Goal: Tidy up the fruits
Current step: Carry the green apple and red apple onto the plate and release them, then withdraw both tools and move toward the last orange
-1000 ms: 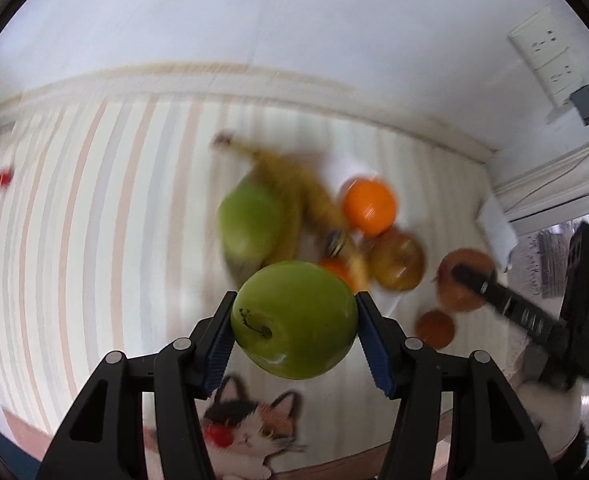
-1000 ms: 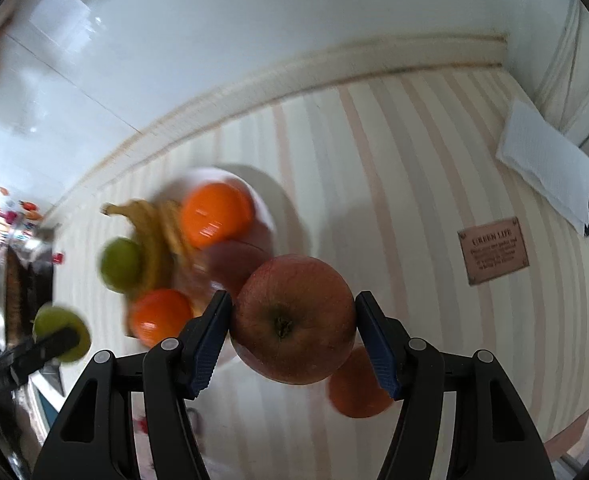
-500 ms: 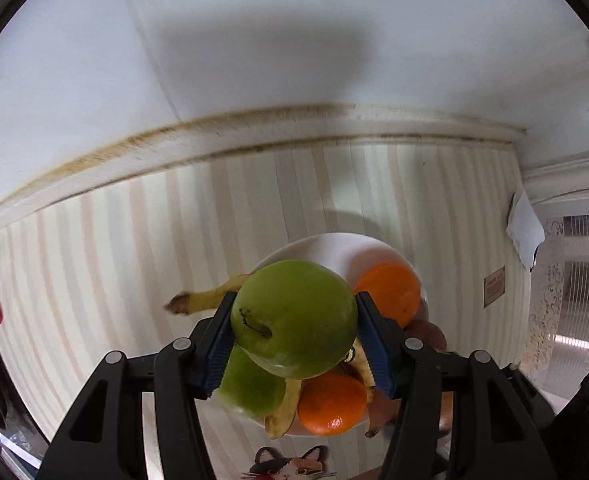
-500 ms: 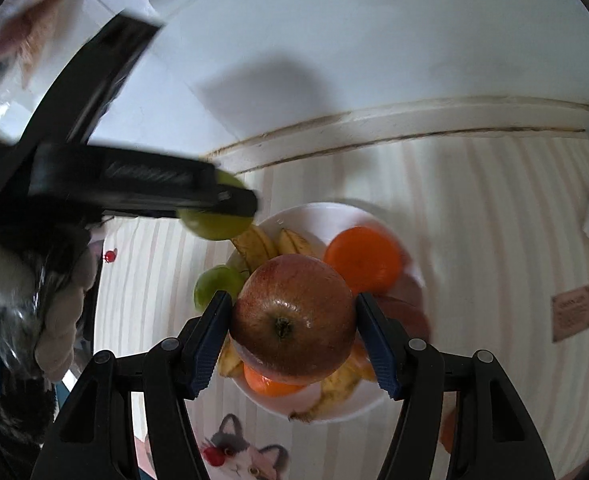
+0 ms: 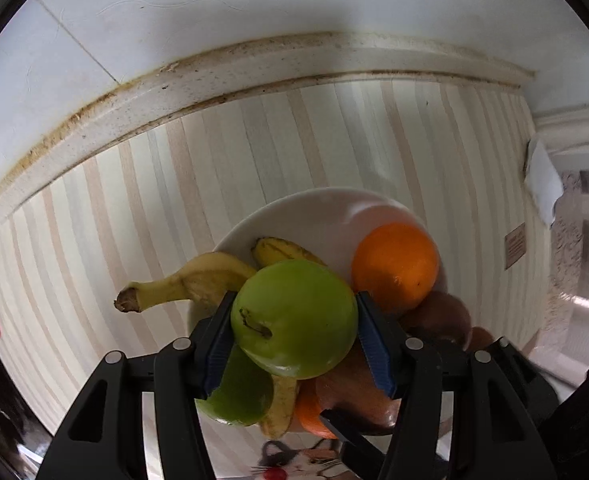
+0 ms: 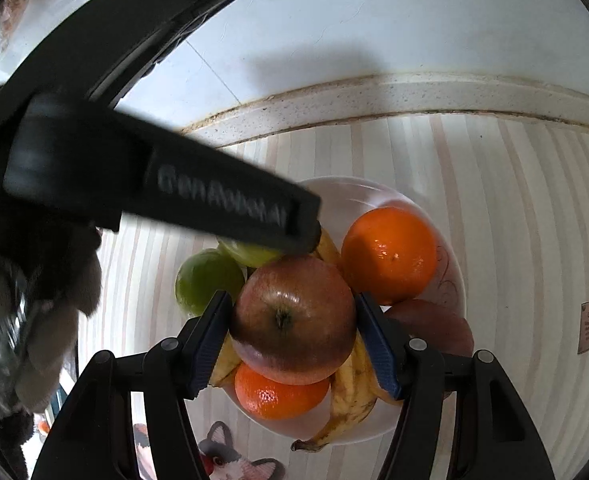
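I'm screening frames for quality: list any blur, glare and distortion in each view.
Left wrist: fisheye bends the counter edge; green apple sharp; window glare at right. Right wrist: left gripper looms close and blurred, its lettering soft; red apple sharp, with small highlights, as on the orange.

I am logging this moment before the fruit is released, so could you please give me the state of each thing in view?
left gripper: shut on the green apple, above the plate.
right gripper: shut on the red apple, above the plate.
white plate: on the striped counter, holding fruit.
bananas: in the plate, stem end over the rim.
large orange: resting in the plate.
second green apple: resting in the plate.
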`<action>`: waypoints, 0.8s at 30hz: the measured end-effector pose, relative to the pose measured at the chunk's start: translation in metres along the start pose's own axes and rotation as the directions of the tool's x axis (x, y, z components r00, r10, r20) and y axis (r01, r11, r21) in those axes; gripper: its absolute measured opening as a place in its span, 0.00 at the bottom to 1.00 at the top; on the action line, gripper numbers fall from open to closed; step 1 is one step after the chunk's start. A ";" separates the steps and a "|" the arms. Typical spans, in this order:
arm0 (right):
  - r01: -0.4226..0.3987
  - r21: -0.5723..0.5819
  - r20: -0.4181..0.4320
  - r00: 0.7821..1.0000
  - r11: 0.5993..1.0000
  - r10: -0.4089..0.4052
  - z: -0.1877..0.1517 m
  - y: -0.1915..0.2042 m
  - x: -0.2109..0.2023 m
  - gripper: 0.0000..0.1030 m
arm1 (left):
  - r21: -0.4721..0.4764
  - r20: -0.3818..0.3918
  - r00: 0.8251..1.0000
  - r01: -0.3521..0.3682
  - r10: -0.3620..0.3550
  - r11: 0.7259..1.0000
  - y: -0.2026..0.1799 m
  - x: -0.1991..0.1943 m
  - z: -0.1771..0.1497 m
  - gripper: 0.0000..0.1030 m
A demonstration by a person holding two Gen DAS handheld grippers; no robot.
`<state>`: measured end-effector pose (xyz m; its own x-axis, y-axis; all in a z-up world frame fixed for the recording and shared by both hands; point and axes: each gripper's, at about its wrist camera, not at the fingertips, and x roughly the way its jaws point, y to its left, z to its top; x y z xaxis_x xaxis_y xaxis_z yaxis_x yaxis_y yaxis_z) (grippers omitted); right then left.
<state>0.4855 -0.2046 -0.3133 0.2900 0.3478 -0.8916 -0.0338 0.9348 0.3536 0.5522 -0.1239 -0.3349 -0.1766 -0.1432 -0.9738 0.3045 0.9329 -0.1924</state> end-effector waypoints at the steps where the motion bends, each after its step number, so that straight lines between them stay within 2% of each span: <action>1: 0.001 -0.002 -0.008 1.000 1.000 -0.001 0.000 0.000 0.001 0.65 | 0.003 0.001 1.000 -0.007 0.007 1.000 -0.001 0.000 -0.001 0.54; 8: -0.013 0.015 -0.025 1.000 1.000 0.014 0.004 -0.004 0.003 0.66 | 0.017 -0.017 0.999 -0.044 0.044 0.999 -0.008 0.005 0.002 0.54; 11: -0.018 0.010 -0.019 1.000 1.000 0.018 0.008 -0.001 0.001 0.68 | 0.011 -0.016 0.999 -0.037 0.037 0.999 -0.008 0.005 0.002 0.55; 17: -0.017 0.021 -0.017 1.000 1.000 0.017 0.009 -0.002 -0.014 0.78 | -0.042 0.021 1.000 0.003 -0.002 0.999 0.000 -0.003 -0.004 0.58; 19: -0.017 0.032 -0.013 1.000 0.999 0.018 0.009 -0.006 -0.020 0.82 | -0.064 0.053 0.998 0.025 -0.022 0.998 0.005 -0.013 -0.008 0.66; 20: -0.012 0.036 -0.007 1.000 0.999 0.012 0.008 -0.008 -0.026 0.83 | -0.072 0.071 0.997 0.030 -0.025 0.997 0.006 -0.018 -0.011 0.72; 23: 0.011 0.042 0.005 1.000 0.999 -0.012 0.004 -0.014 -0.040 0.87 | -0.093 0.141 0.990 0.031 -0.017 0.995 0.011 -0.037 -0.024 0.74; 24: 0.023 0.045 0.010 1.000 0.999 -0.023 0.003 -0.017 -0.046 0.89 | -0.101 0.156 0.988 0.029 -0.013 0.994 0.013 -0.041 -0.028 0.79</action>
<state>0.4756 -0.2371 -0.2779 0.3000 0.3254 -0.8967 0.0157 0.9382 0.3457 0.5367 -0.0969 -0.2937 -0.0322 -0.2054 -0.9781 0.2031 0.9569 -0.2077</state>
